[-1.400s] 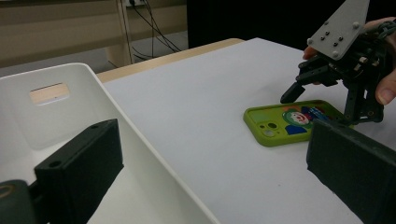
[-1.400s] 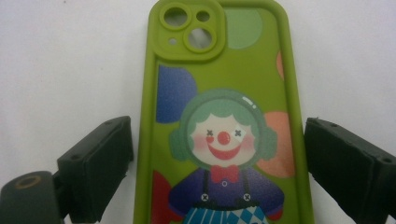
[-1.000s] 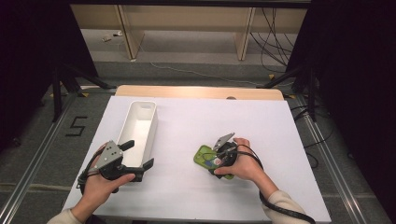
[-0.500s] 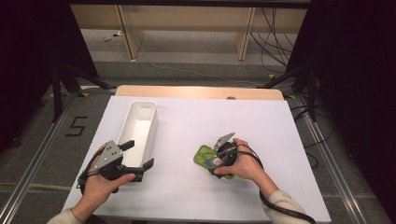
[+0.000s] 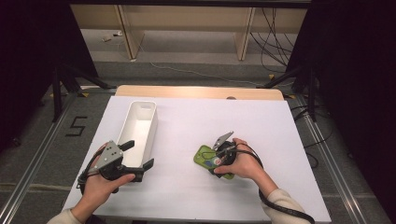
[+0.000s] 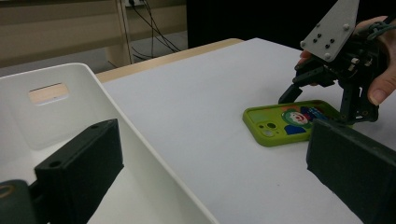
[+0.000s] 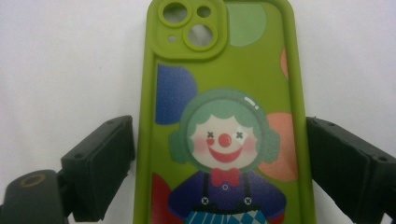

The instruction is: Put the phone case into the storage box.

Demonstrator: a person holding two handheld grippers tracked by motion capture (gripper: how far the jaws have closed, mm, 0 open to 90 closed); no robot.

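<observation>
A green phone case (image 5: 204, 156) printed with a clown lies flat, back up, on the white table (image 5: 261, 126). My right gripper (image 5: 215, 159) points down over it and is open. In the right gripper view its two black jaws flank the case (image 7: 224, 93) at its long edges, very close to both sides, with the right gripper (image 7: 224, 172) centred over the clown. The left gripper view shows the case (image 6: 289, 121) under the right gripper (image 6: 322, 105). My left gripper (image 5: 137, 155) is open and holds nothing, at the near end of a white bin (image 5: 153, 126).
The long white bin (image 6: 60, 98) is empty and stands left of centre, running away from me. A wooden strip (image 5: 196, 91) edges the table's far side. Floor, shelving legs and cables lie beyond it.
</observation>
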